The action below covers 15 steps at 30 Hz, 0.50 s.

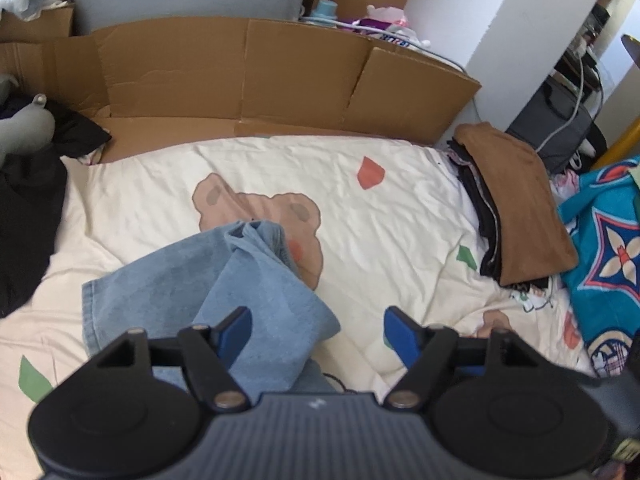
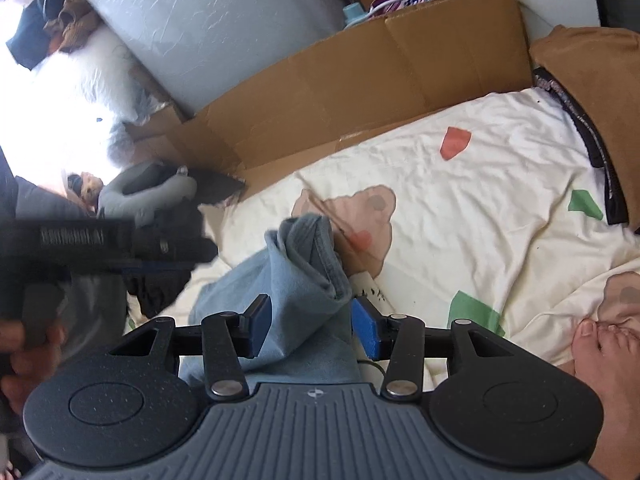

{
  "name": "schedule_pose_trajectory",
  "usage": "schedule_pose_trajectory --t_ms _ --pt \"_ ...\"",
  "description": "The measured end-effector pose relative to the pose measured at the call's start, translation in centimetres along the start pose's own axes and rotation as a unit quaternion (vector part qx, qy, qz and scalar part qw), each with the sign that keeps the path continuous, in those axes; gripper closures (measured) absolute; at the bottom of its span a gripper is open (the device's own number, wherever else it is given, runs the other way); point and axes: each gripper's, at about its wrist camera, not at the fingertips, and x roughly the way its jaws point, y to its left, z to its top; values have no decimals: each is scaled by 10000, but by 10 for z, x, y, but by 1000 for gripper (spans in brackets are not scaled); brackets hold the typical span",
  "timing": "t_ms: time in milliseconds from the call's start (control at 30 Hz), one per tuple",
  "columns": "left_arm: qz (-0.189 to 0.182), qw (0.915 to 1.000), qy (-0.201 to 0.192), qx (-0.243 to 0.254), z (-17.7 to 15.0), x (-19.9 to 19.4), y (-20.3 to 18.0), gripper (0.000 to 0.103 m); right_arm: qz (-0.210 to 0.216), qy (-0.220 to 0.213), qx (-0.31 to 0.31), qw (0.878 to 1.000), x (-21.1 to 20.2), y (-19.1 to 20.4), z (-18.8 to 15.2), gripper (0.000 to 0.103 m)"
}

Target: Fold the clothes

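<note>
A light blue garment [image 1: 256, 284] lies bunched on the cream bear-print bedsheet [image 1: 400, 220], one end humped up into a fold. My left gripper [image 1: 318, 334] hangs above its near end, open, with only its left pad over the cloth and nothing pinched. In the right wrist view the same garment [image 2: 304, 272] rises between the pads of my right gripper [image 2: 313, 326]. The jaws stand apart around the bundle and I see no pinch in the cloth. The left gripper [image 2: 200, 250] shows there as a blurred black shape at the left, held by a hand [image 2: 24, 344].
A flattened cardboard box [image 1: 280, 80] lines the bed's far side. A stack of folded clothes topped by a brown one [image 1: 520, 200] sits at the right, beside a teal patterned cloth [image 1: 608, 248]. Dark clothes [image 1: 24, 220] pile at the left. A bare foot [image 2: 600, 360] rests on the sheet.
</note>
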Motion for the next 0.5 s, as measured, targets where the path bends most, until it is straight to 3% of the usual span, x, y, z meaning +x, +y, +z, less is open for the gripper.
schedule_pose_trajectory --t_ms 300,500 --pt "27 9992 -84 387 -17 13 -10 28 106 -37 457 9989 21 -15 -15 51" --pt "238 9960 157 844 -33 49 -21 28 -82 106 771 9969 33 -27 -28 51"
